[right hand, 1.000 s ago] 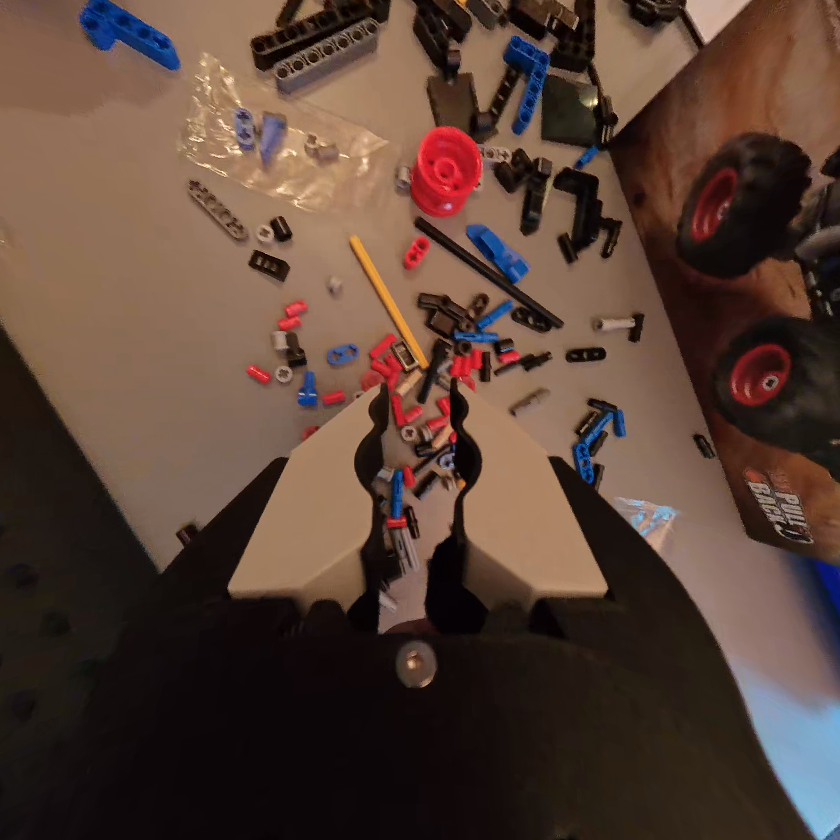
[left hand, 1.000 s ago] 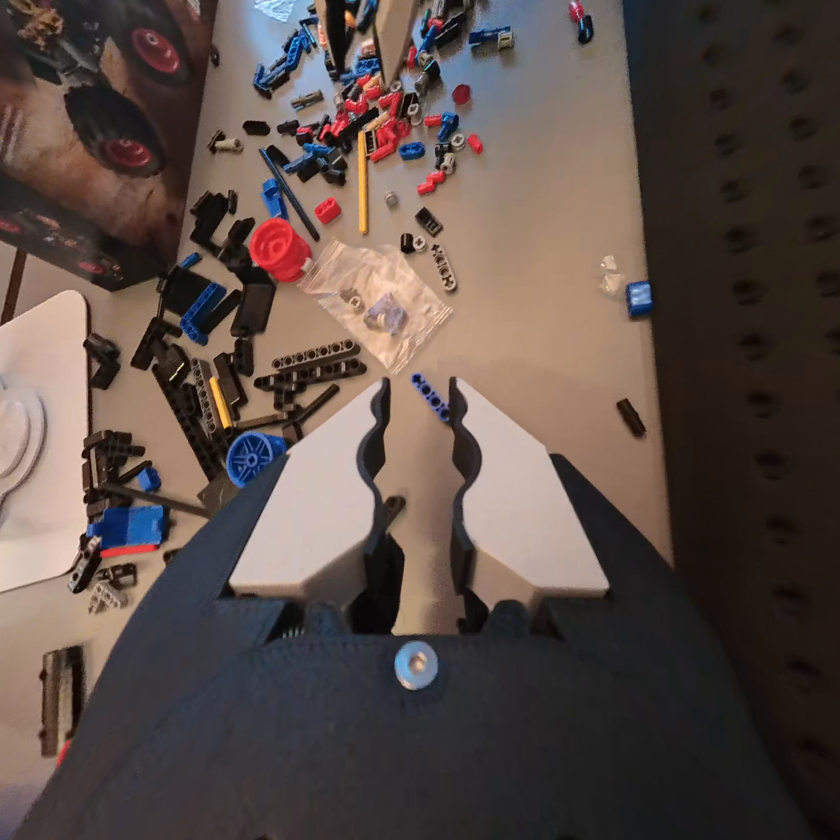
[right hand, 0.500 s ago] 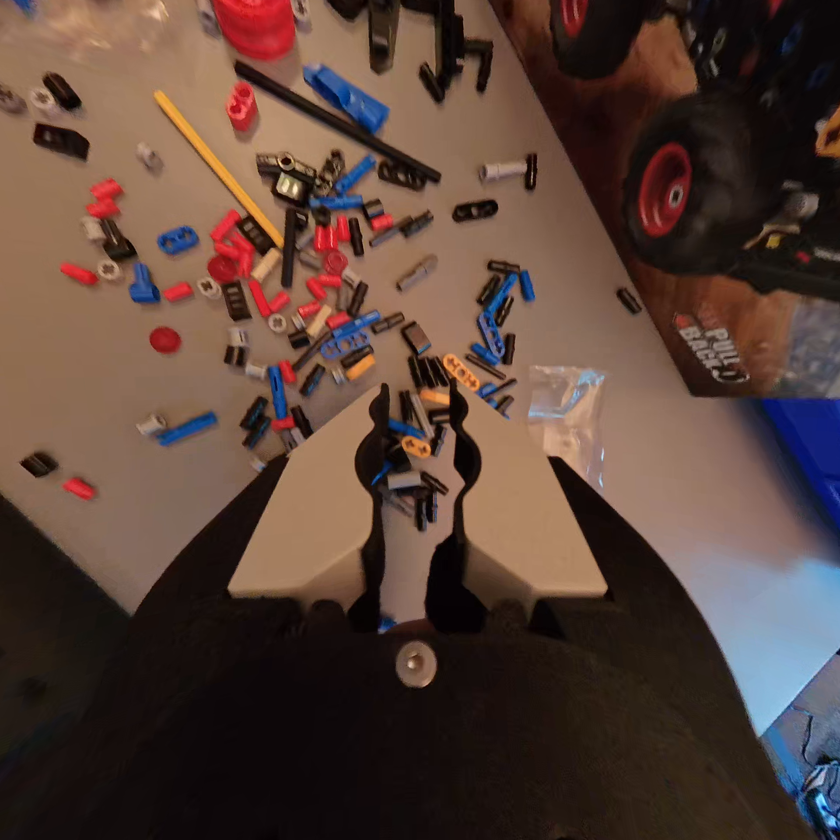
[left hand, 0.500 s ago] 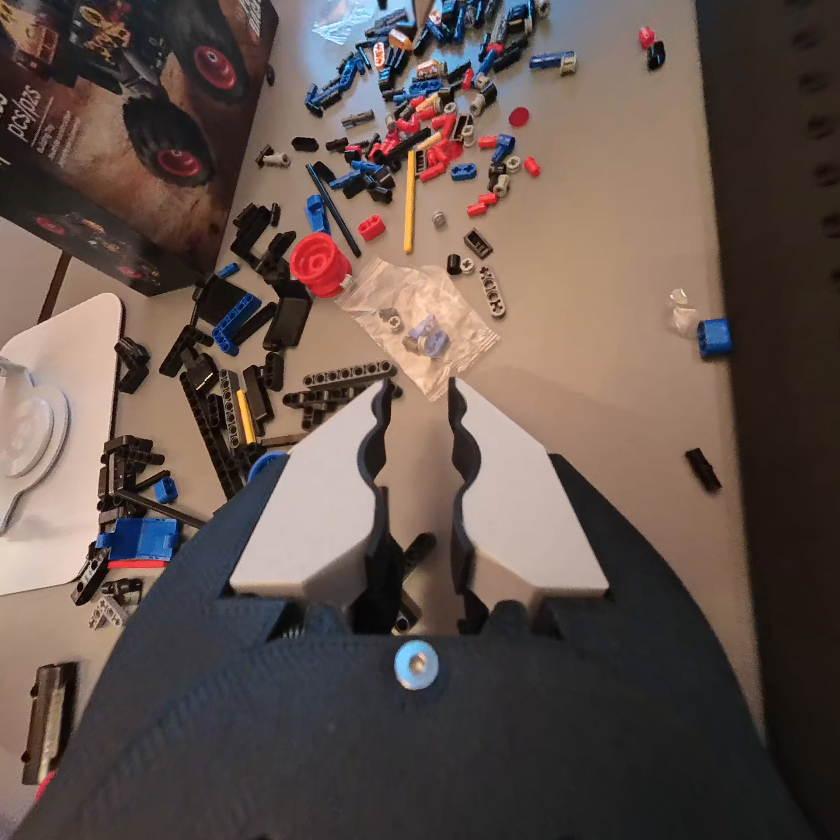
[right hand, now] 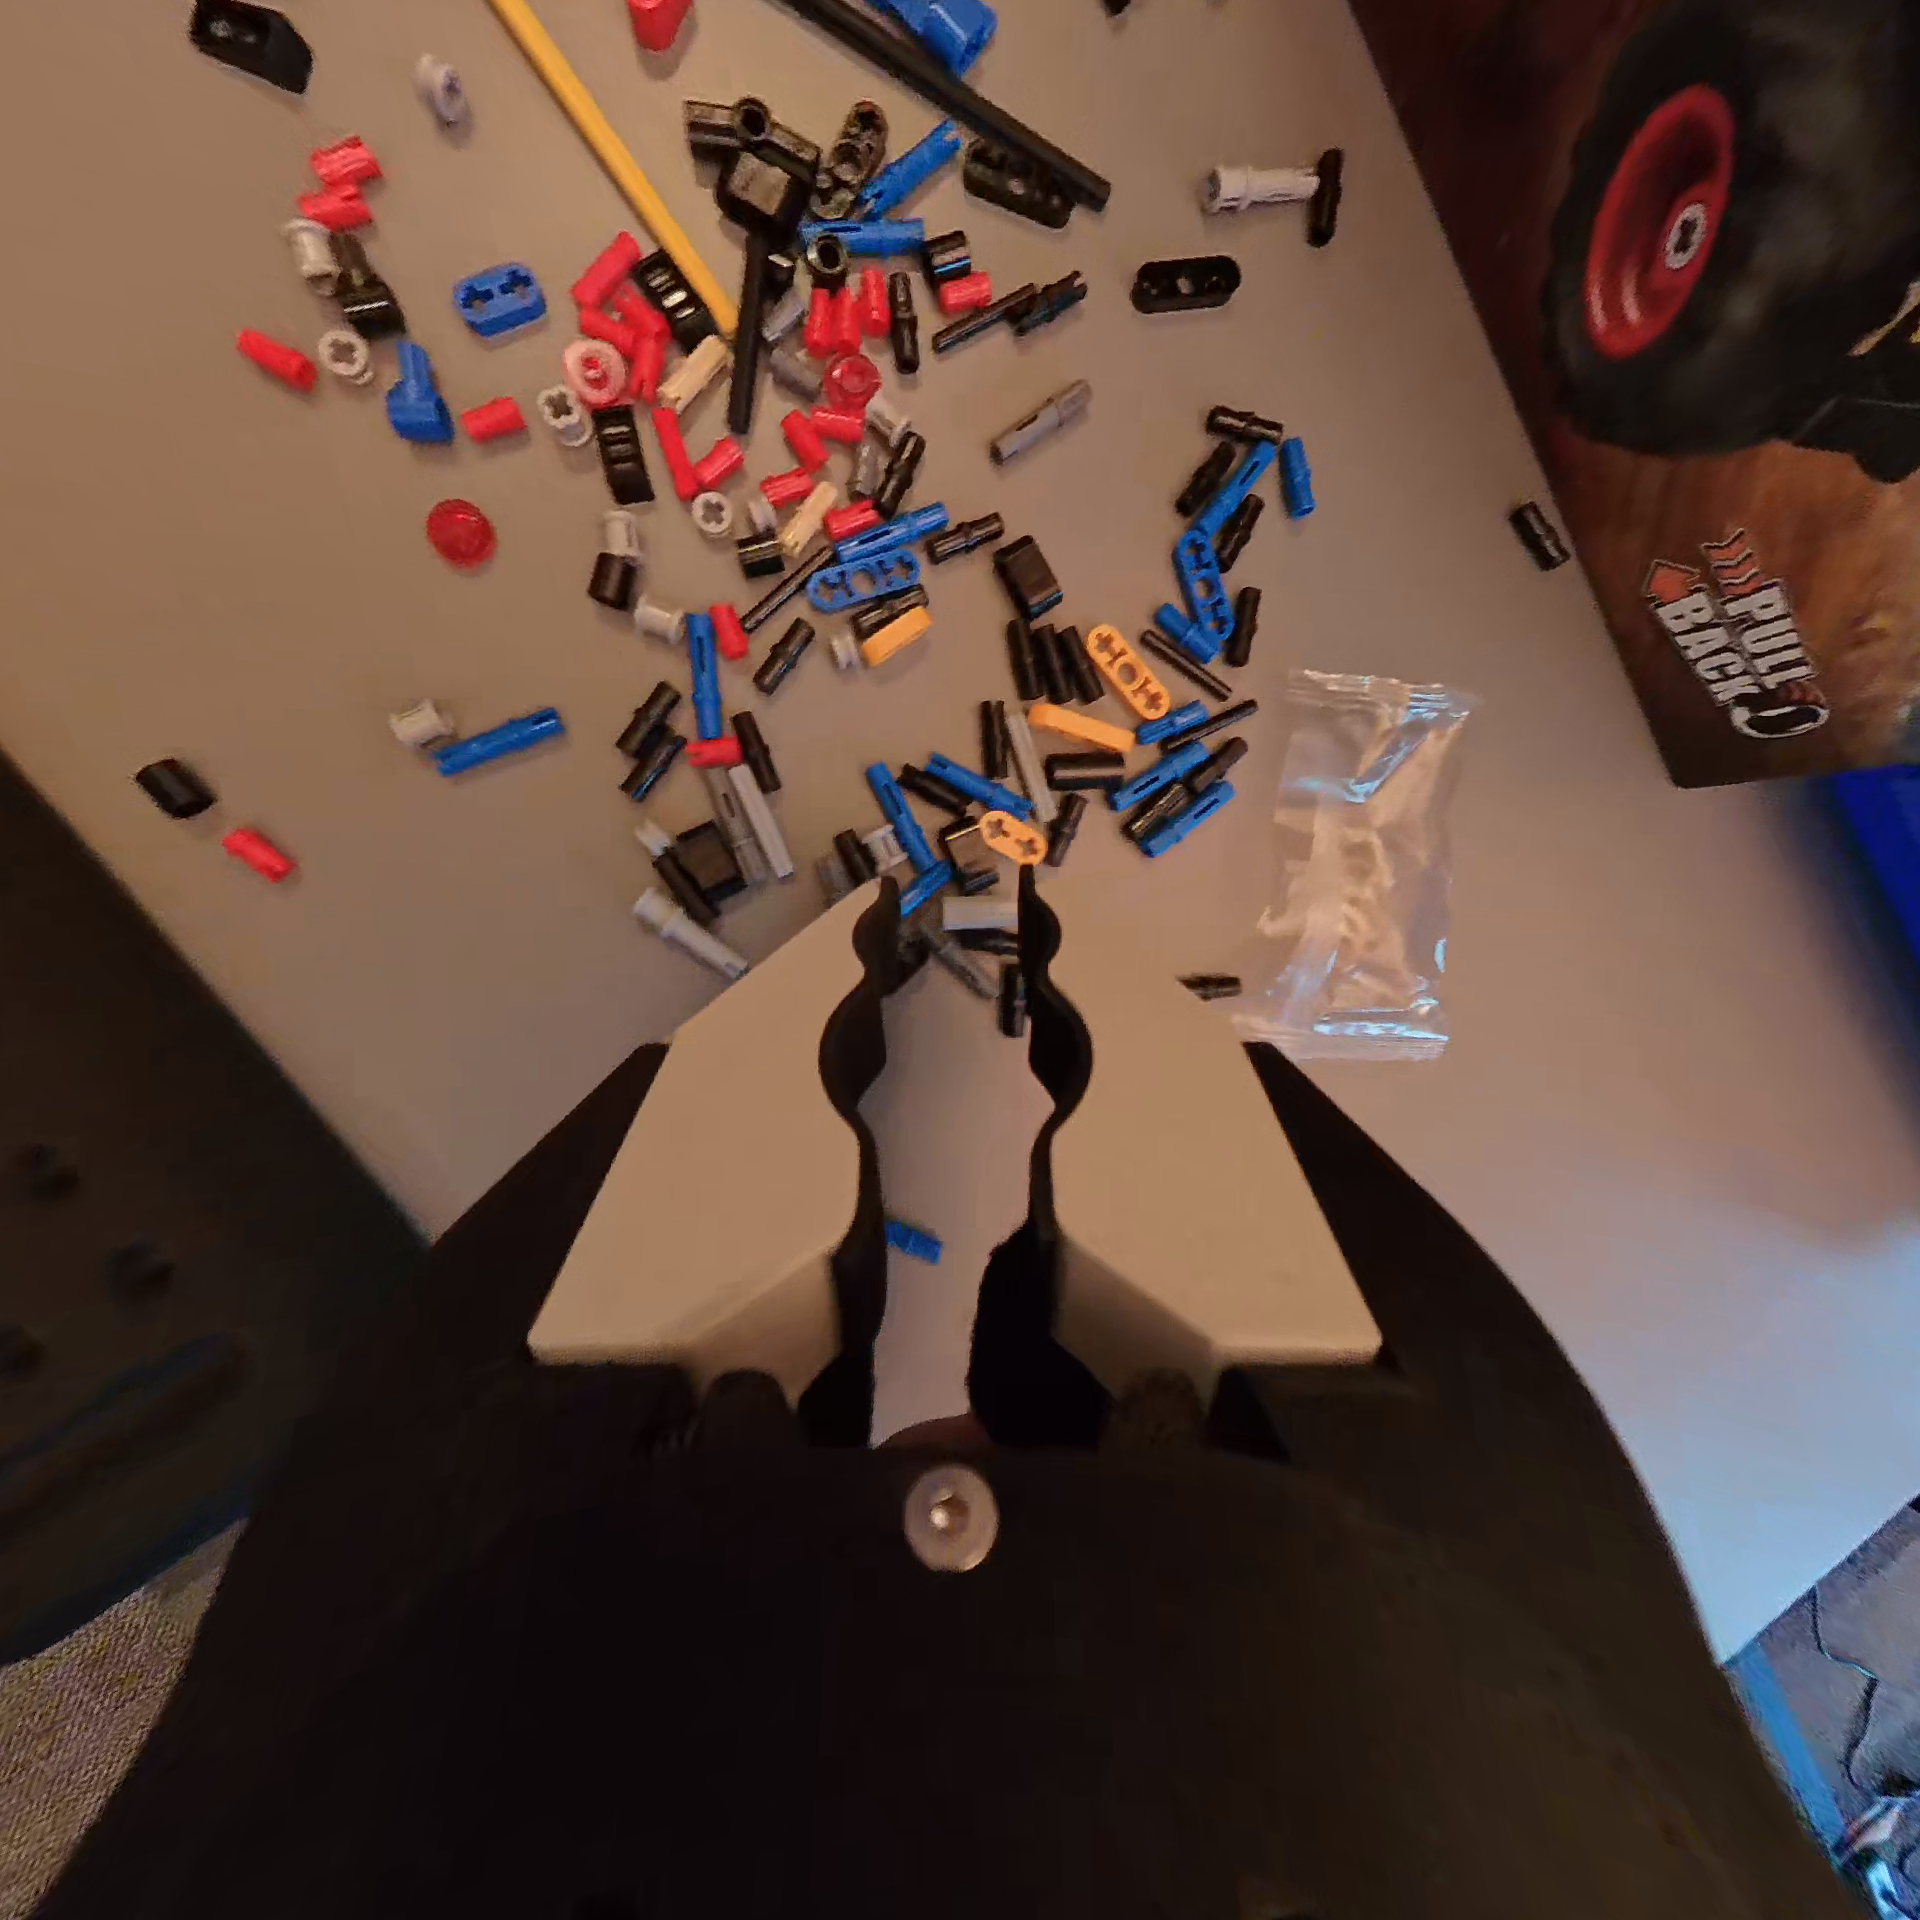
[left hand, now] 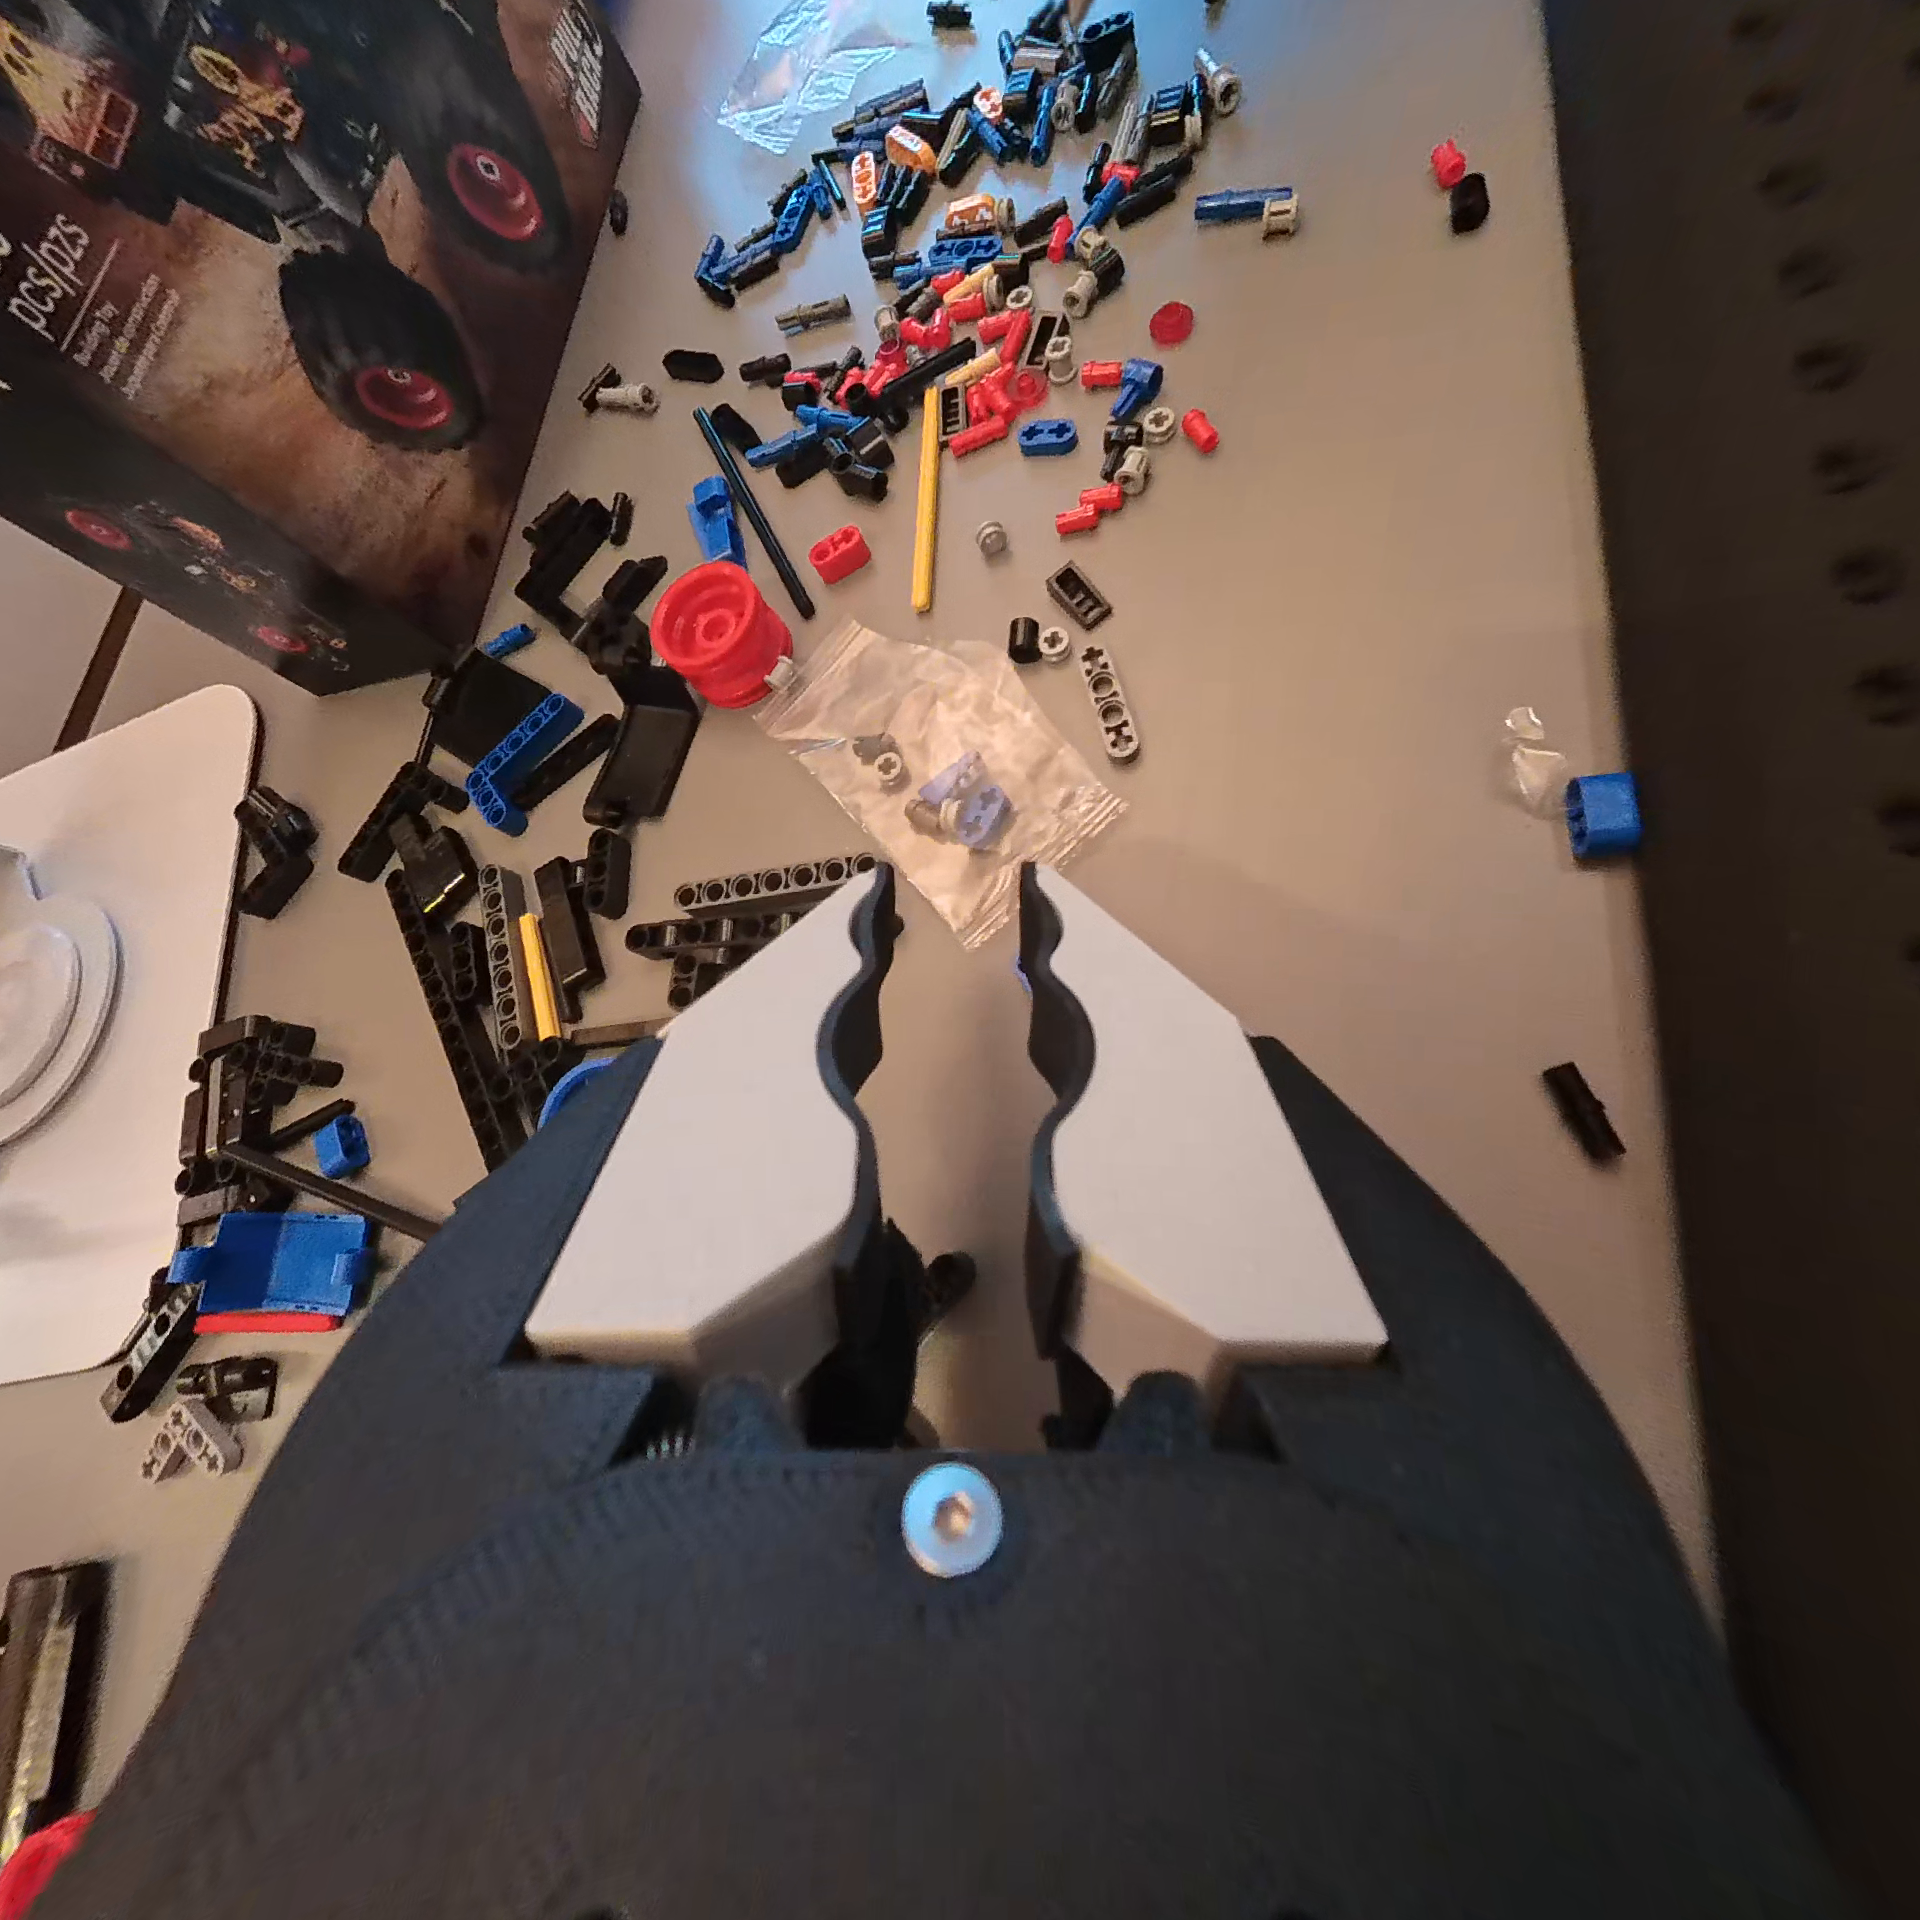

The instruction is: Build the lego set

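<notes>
In the left wrist view, the left gripper [left hand: 954, 904] hangs over the grey bench [left hand: 1351, 582], its fingers [left hand: 769, 1091] parted a little and empty. A clear plastic bag of small parts [left hand: 940, 774] lies just past the tips, at frame centre; closing here would likely snag its slippery corner.

In the right wrist view, the right gripper [right hand: 954, 894] has its fingers slightly apart, holding nothing. The heap of small loose blue, black, red and orange lego pins and connectors [right hand: 935, 665] starts between the tips and spreads upward. Packed so tightly, several could get pinched together or scattered.
</notes>
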`<state>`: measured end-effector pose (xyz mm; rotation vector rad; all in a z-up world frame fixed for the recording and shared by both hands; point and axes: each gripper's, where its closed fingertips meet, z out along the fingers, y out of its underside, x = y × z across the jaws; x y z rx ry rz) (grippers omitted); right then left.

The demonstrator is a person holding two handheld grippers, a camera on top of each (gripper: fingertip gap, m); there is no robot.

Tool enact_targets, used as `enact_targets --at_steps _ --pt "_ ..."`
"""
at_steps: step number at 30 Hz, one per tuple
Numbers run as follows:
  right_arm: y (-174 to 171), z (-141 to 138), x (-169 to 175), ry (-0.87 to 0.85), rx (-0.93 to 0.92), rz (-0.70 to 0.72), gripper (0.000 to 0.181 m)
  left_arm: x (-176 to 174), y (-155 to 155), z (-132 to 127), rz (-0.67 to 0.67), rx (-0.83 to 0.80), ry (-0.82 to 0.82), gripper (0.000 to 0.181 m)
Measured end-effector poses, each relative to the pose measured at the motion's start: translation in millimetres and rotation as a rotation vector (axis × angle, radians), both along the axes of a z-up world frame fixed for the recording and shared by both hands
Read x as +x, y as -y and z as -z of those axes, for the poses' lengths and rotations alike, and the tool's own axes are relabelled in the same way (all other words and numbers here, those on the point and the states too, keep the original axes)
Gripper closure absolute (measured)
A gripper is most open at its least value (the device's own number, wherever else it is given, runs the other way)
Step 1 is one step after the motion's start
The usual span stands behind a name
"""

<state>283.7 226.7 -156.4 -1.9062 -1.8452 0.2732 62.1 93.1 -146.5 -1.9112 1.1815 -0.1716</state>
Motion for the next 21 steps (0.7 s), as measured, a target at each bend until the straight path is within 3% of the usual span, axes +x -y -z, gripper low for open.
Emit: enact_targets --at_steps 6,15,21 --pt "15.2 2.6 5.4 0.011 -0.009 -0.018 0.158 1.8 0.3 -1.0 0.003 0.006 0.006 0.159" --pt "-7.4 1.4 16.6 0.007 0.069 0.106 0.148 1.2 0.9 1.8 -0.001 0.002 -0.004 0.159" --pt "-3.4 -4.8 -5.1 -0.054 0.064 0.062 0.146 1.4 0.3 3.4 -0.003 -0.001 -0.005 0.159"
